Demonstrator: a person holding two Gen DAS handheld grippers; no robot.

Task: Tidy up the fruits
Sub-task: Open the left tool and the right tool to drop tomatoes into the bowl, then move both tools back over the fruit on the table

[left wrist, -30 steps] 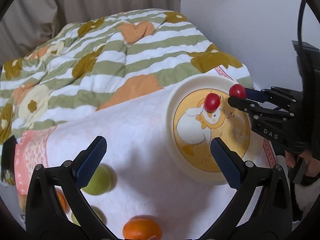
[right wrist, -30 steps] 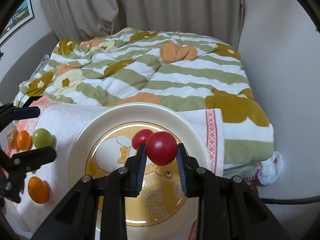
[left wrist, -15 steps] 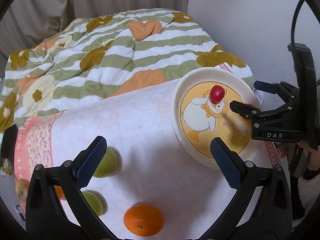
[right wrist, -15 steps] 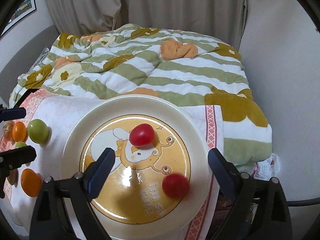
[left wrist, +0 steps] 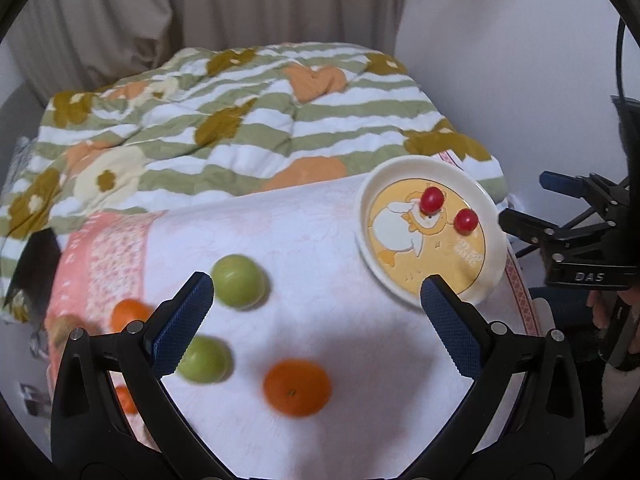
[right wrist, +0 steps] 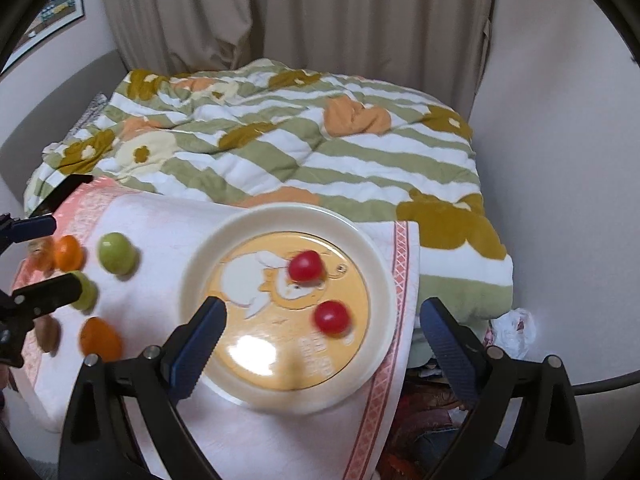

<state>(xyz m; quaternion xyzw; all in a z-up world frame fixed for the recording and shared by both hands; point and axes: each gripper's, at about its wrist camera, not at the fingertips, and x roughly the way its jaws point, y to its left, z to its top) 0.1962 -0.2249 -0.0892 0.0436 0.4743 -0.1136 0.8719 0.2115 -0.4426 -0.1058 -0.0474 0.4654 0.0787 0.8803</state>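
Observation:
Two red cherry tomatoes [left wrist: 432, 200] [left wrist: 466, 221] lie on the cream plate [left wrist: 400, 168] with a yellow cartoon print. My right gripper [right wrist: 324, 306] hovers over the plate [right wrist: 280, 212], above the near tomato [right wrist: 331, 317]; its jaws are opening with nothing between them. My left gripper [left wrist: 316, 284] is open and empty above the white cloth [left wrist: 320, 248]. Two green fruits [left wrist: 239, 280] [left wrist: 204, 360] sit by its left finger, and an orange [left wrist: 297, 387] lies below its gap. Another orange [left wrist: 128, 314] lies further left.
The cloth has a pink patterned border and covers a raised surface in front of a striped floral blanket [left wrist: 248, 120]. A brown fruit [right wrist: 47, 334] rests near the cloth's left edge. The right gripper [left wrist: 526, 198] is beside the plate's right rim. Clutter lies below the cloth's right edge.
The right gripper opened and dropped its tomato onto the plate beside the first one, then lifted. The left gripper pulled back and up, so more fruit shows under it.

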